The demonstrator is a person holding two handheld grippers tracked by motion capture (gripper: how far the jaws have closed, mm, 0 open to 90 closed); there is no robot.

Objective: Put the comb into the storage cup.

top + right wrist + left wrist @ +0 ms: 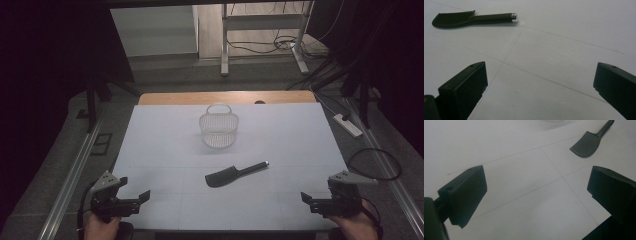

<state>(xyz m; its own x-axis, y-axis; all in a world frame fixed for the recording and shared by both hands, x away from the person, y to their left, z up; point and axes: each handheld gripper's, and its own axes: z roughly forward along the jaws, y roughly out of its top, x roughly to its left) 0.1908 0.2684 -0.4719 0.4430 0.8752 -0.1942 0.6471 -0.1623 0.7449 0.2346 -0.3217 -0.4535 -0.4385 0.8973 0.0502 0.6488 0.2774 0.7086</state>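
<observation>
STEP: pre-reach, nothing held | left gripper [134,192] and right gripper [308,199] spread wide, empty | comb [235,174] (possibly a brush) flat just nearside of basket [218,131] | NEXT: reach, straddle handle, close

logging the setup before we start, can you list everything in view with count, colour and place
spatula: one, black with a small silver handle tip, lying flat on the table near its middle
basket: one, white wire with a handle, standing upright beyond the spatula toward the far edge
table: one, white top with a wooden strip at the far edge
power strip: one, white, on the floor right of the table
left gripper: one, black, near left corner, jaws open, holding nothing
right gripper: one, black, near right corner, jaws open, holding nothing
</observation>
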